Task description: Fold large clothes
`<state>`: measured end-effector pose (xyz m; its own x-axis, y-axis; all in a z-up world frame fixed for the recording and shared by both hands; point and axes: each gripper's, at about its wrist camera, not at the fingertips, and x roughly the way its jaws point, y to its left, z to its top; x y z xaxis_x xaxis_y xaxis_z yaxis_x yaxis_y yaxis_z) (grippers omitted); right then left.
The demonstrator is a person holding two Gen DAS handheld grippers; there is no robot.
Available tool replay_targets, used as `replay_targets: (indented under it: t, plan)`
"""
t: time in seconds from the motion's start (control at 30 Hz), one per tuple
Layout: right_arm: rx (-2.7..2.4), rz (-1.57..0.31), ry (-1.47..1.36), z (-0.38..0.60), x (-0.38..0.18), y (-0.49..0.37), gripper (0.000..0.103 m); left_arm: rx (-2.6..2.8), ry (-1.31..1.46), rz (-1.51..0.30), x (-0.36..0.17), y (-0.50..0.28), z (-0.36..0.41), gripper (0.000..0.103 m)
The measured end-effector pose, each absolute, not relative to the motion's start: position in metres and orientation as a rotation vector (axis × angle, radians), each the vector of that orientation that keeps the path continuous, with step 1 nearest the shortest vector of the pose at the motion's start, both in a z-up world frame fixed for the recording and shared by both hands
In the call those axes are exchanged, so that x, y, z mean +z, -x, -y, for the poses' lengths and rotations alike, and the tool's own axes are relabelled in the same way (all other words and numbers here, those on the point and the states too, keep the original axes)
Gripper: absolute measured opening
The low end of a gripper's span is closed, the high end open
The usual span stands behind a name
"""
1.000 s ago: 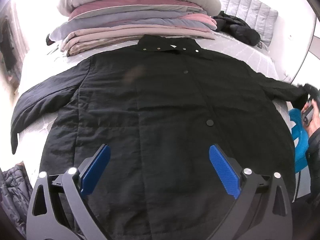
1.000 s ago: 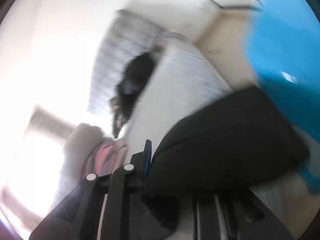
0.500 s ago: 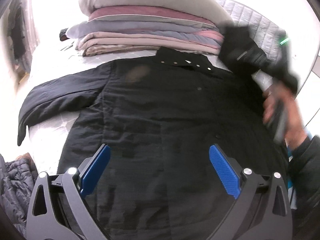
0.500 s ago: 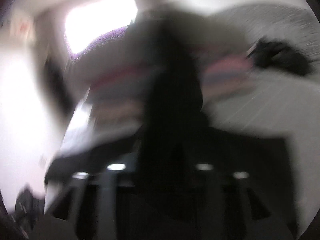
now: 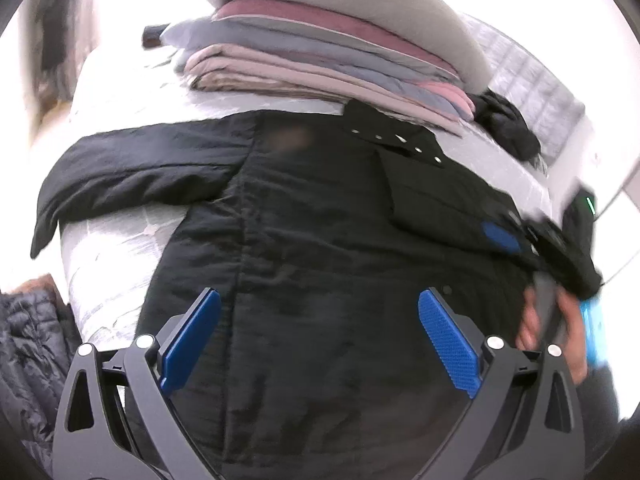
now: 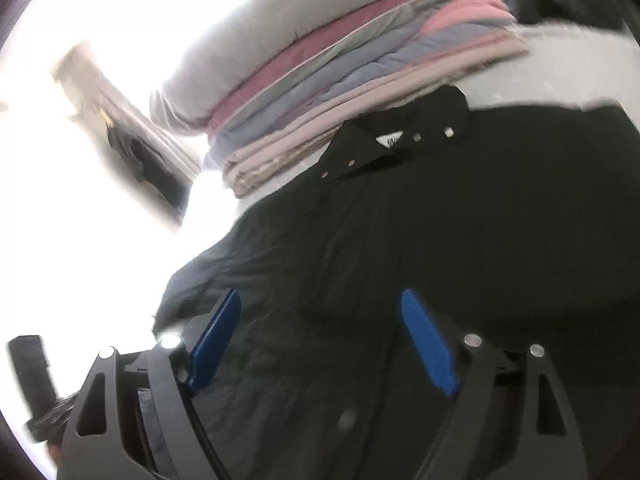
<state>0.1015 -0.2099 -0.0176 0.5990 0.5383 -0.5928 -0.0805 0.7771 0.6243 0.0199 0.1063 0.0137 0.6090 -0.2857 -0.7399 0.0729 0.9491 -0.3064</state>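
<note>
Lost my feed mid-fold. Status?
Left gripper open, empty. Right gripper open, jaws just opened, nothing between them. Black jacket flat on the bed, one sleeve folded in. Nothing in the way.

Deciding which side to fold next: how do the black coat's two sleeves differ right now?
The sleeve on the picture's left in the left wrist view stretches out sideways off the black coat onto the white bedding. The other sleeve is already folded in, lying across the coat's chest below the collar. The outstretched one hangs partly over the bed edge; the folded one rests wholly on the coat. Both are black and puffy.
</note>
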Motion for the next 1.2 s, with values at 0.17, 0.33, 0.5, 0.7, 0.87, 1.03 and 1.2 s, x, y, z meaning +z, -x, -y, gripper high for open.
replay_targets:
  t: [0.17,0.33,0.5,0.7,0.87,1.03,1.2]
  plan:
    - [0.438,-0.922,-0.790,0.218,-0.031,-0.069,0.080,-0.144,0.580,-0.905,-0.002,-0.039,-0.189,0.095]
    - [0.453,-0.933,-0.821,0.210,-0.029,-0.066,0.080,0.079,1.043,-0.839,-0.047,-0.040,-0.312,0.095]
    - [0.474,-0.937,-0.824,0.204,-0.028,-0.065,0.080,0.281,1.189,-0.728,-0.068,-0.037,-0.385,0.095]
    - [0.471,-0.941,-0.828,0.206,-0.029,-0.061,0.080,0.400,1.193,-0.817,-0.101,-0.071,-0.407,0.095]
    - [0.467,-0.955,-0.825,0.205,-0.034,-0.063,0.080,0.464,1.356,-0.765,-0.138,-0.083,-0.428,0.095]
    - [0.470,-0.973,-0.828,0.203,-0.041,-0.066,0.080,0.454,1.492,-0.575,-0.154,-0.080,-0.447,0.062]
    - [0.476,-0.972,-0.833,0.204,-0.042,-0.067,0.080,0.351,1.403,-0.457,-0.131,-0.084,-0.447,0.014]
